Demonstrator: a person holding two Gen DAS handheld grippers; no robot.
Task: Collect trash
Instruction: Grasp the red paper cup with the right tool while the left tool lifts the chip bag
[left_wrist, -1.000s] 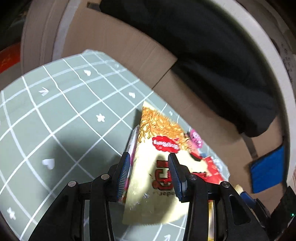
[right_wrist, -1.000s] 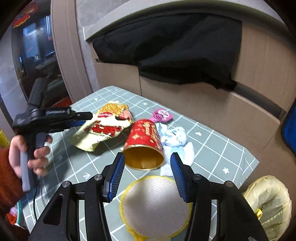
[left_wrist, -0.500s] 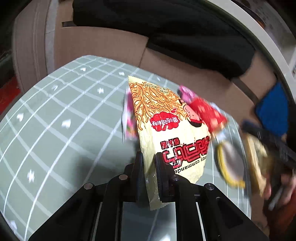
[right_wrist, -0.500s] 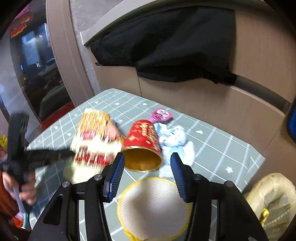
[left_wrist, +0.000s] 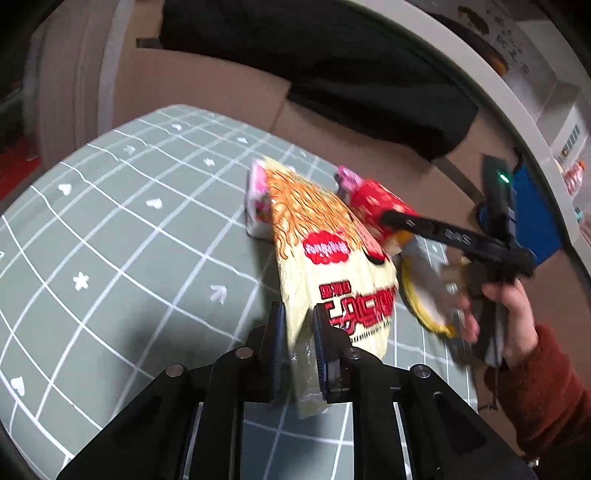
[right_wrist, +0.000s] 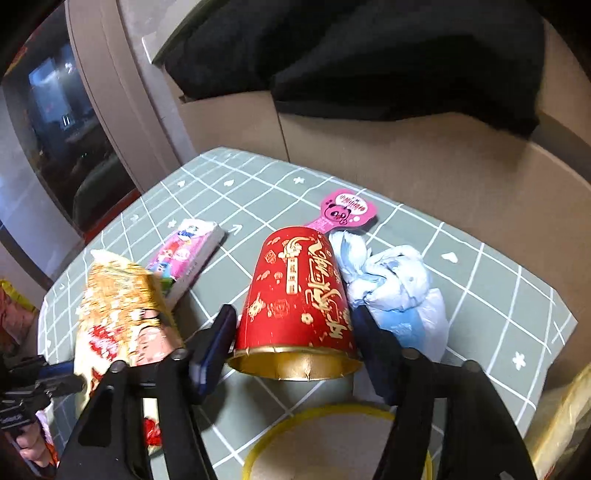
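- My left claw (left_wrist: 298, 341) has the lower edge of the yellow noodle packet (left_wrist: 325, 266) between its blue pads; the jaws are easing apart, but the packet is still pinched there and hangs off the table.
- In the right wrist view the same packet (right_wrist: 122, 325) shows at the left, blurred, held up above the green gridded tablecloth (right_wrist: 258, 192).
- My right claw (right_wrist: 291, 354) is spread wide and opening further, one finger on either side of the red paper cup (right_wrist: 299, 295); the pads are not pressing on it.
- That cup lies on its side on the cloth, gold-lined mouth toward me, base pointing away.
- Just right of the cup, touching it, sits a crumpled pale blue plastic bag (right_wrist: 395, 284).
- Beyond the cup's base lies a pink lid with a cartoon panda (right_wrist: 347, 212), flat on the cloth.
- A small pink and white carton (right_wrist: 184, 254) lies to the cup's left, behind the packet.
- Below the cup, near my fingers, a round yellow-rimmed lid (right_wrist: 317, 439) lies flat.
- From the left wrist view I see my right hand (left_wrist: 509, 314) in a rust-red sleeve (left_wrist: 546, 391), gripping the right tool's handle.
- A black cloth (right_wrist: 369, 51) hangs over the cardboard wall (right_wrist: 406, 158) behind the table.
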